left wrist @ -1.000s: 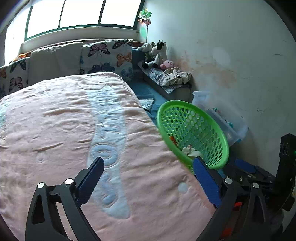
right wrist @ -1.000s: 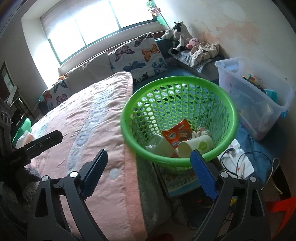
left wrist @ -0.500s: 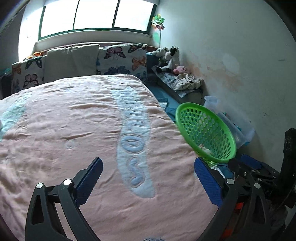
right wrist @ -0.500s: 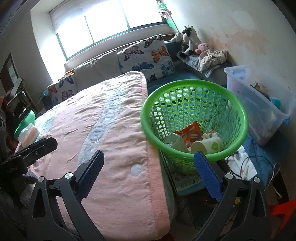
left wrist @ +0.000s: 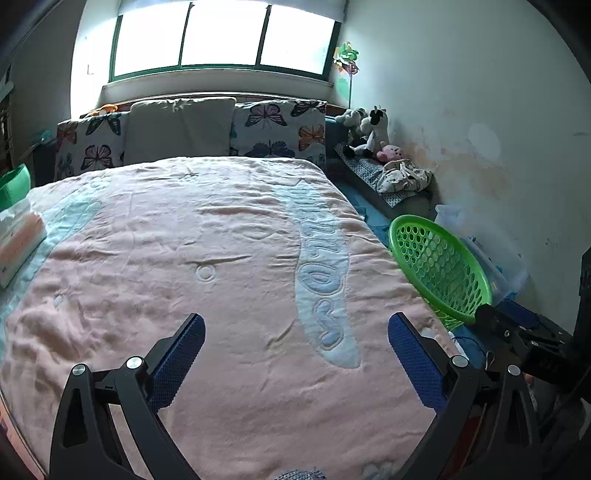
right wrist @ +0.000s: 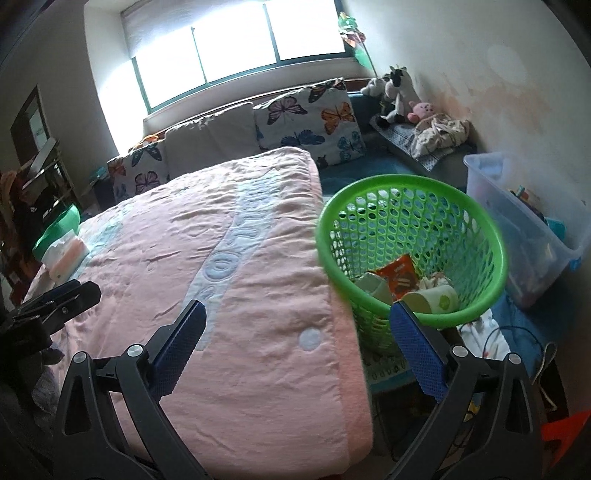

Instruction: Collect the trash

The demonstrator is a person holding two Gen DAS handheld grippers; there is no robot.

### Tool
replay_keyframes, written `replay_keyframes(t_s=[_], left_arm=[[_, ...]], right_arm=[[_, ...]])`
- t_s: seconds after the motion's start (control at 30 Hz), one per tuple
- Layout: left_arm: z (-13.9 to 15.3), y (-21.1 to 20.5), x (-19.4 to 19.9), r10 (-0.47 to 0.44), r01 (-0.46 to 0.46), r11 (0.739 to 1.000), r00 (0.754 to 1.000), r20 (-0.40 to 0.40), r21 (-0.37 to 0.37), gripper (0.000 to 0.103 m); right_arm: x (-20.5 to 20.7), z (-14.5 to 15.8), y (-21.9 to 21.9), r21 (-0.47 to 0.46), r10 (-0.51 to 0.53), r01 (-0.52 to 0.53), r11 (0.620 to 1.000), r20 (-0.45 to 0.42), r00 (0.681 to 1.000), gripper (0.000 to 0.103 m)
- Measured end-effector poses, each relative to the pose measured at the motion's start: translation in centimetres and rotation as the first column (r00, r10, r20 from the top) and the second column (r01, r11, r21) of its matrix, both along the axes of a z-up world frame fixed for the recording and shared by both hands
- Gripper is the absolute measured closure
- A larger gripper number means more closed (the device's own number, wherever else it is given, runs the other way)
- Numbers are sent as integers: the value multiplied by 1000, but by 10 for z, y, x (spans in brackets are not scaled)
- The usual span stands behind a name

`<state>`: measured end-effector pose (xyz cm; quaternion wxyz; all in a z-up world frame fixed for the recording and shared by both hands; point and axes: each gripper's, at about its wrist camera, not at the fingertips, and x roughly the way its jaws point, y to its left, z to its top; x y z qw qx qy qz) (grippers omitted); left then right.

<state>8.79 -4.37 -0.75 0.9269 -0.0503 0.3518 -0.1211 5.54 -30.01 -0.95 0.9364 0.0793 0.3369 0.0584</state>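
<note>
Hovering over the near end of a bed [left wrist: 229, 258], the left gripper [left wrist: 295, 350] has its blue-padded jaws spread wide with nothing between them, only the pink blanket [left wrist: 147, 229] below. The right gripper [right wrist: 295, 339] is also spread wide and empty; its jaws have just been opening, and nothing sits between them. In the right wrist view it hangs above the near right corner of the bed, its right finger in front of the near rim of a green basket [right wrist: 424, 184].

The basket stands on the floor just beside the bed's right edge. Trash lies in its bottom: an orange snack wrapper [right wrist: 400, 275], a white paper cup [right wrist: 432, 299] on its side with a green mark, another pale cup [right wrist: 373, 286] to its left, and a crumpled bit of paper [right wrist: 434, 281] behind. In the left wrist view the same basket [left wrist: 439, 258] shows to the right of the bed, with its contents hidden.

A clear plastic bin [right wrist: 524, 229] stands to the right of the basket, against the wall. Butterfly-print pillows [left wrist: 279, 129] and a plain cushion [left wrist: 179, 129] line the far end of the bed under the window [left wrist: 221, 33]. Stuffed toys [right wrist: 399, 92] sit in the far right corner. A tissue pack [left wrist: 18, 240] lies on the left edge of the blanket. The blanket's surface shows no loose trash.
</note>
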Motion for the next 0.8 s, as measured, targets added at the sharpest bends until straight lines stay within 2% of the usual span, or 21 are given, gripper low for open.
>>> replay_keyframes(t_s=[0.2,0.43,0.8], left_arm=[[-1,17,-9,45,-45,999,999,-2,2,7],[-3,29,-20,101,-101,994,995,5,39,7],[0,50,-32,166,-166,986,986,10,29,7]], right_arm=[[-3,1,11,3,29,-29,1000,7,1000,4],[-4,3,25,-8,63,-63,998,17,998,4],[-4,4,47,-24,116,-115,993,24,993,4]])
